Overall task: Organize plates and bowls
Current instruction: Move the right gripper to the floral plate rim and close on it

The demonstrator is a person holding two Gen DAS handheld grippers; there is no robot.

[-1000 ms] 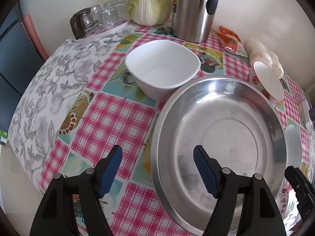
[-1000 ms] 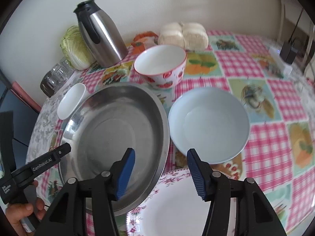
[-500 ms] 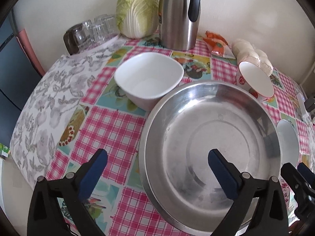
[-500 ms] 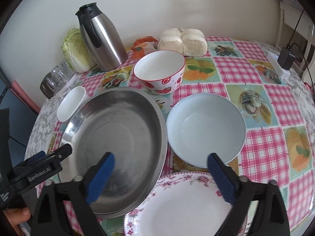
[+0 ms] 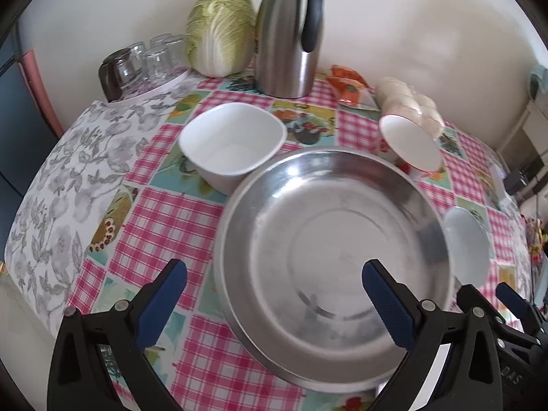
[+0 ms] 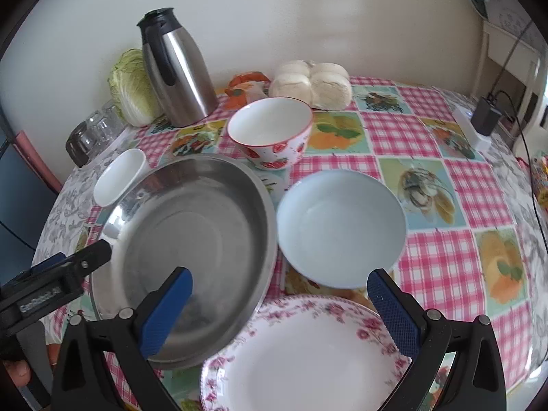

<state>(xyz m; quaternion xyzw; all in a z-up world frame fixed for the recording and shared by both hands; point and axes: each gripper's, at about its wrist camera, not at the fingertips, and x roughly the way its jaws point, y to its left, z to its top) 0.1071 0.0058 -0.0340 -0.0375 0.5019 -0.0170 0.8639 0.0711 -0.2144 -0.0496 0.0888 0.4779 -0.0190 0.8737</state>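
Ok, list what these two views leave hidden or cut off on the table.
- Floral plate: right wrist view, near edge cut off by the frame and covered by the right gripper.
- Steel pan: left wrist view, near rim behind the left gripper.
- Pale blue bowl: left wrist view, partly behind the pan's rim.
- Glasses: right wrist view, too small to count.
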